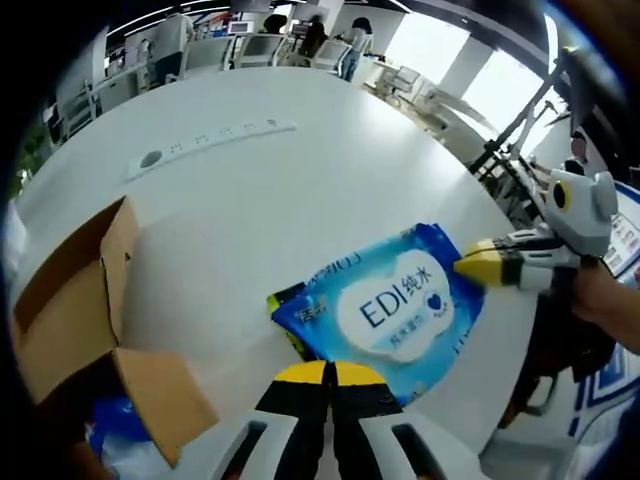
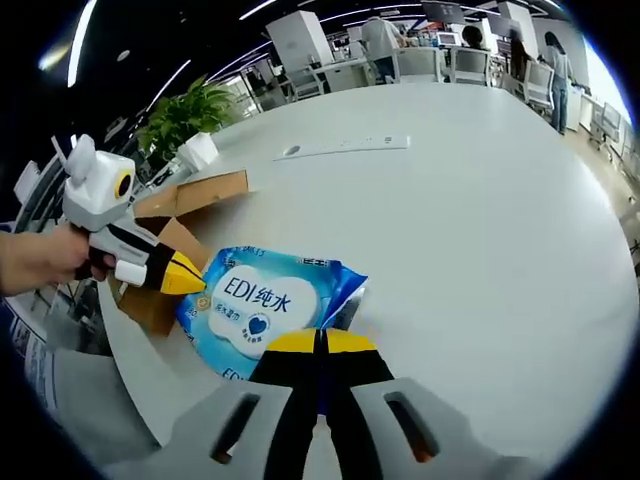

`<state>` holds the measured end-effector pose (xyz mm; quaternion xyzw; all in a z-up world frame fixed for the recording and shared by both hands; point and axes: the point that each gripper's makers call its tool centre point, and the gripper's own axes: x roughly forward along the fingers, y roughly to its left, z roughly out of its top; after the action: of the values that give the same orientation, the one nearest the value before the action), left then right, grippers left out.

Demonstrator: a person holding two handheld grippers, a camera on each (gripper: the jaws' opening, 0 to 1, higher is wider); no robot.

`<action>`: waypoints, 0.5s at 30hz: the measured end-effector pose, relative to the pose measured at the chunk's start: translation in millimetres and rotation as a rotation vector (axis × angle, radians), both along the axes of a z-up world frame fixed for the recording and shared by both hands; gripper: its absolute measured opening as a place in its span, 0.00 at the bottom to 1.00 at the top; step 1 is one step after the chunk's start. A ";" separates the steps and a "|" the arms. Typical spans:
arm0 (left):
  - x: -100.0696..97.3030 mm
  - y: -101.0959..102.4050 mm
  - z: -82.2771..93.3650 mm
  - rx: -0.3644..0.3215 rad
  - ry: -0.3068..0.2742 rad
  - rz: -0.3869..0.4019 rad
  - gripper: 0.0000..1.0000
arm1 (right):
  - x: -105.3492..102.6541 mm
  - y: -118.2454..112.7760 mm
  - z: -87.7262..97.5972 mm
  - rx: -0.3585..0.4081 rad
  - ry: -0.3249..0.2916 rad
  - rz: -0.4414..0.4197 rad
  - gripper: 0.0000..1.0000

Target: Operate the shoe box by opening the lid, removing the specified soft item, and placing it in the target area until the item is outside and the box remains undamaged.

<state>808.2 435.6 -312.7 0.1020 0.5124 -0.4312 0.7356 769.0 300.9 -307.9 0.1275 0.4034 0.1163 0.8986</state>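
Observation:
A blue soft pack of wet wipes (image 1: 395, 305) with a white "EDI" label lies low over the round white table (image 1: 300, 190). My left gripper (image 1: 325, 368) is shut on its near edge. My right gripper (image 1: 468, 268), held by a hand, comes in from the right and pinches the pack's far corner. In the right gripper view the pack (image 2: 265, 305) sits just ahead of my right gripper (image 2: 320, 342), which is shut on its edge, while the left gripper (image 2: 192, 280) grips the pack's left side. The open cardboard shoe box (image 1: 75, 300) stands at the left, flaps up.
Something blue (image 1: 115, 425) shows inside the box (image 2: 185, 200). A white power strip (image 1: 210, 140) lies further out on the table. The table edge (image 1: 500, 380) runs close by the pack. A potted plant (image 2: 190, 115), desks, chairs and people stand beyond.

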 end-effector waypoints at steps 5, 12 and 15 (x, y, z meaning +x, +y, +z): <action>0.6 0.5 -3.6 0.005 0.009 0.003 0.00 | 1.4 0.9 -5.8 0.009 0.011 0.003 0.00; 0.1 -0.1 -5.0 0.002 0.011 0.002 0.00 | 3.4 -0.9 -8.3 0.010 0.012 0.008 0.00; -2.0 -0.2 -5.0 -0.003 0.014 0.008 0.00 | 4.9 -2.8 -12.2 0.006 0.017 0.010 0.00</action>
<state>806.1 435.5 -317.7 0.0962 0.5172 -0.4298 0.7339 773.9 298.1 -320.1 0.1294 0.4111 0.1210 0.8942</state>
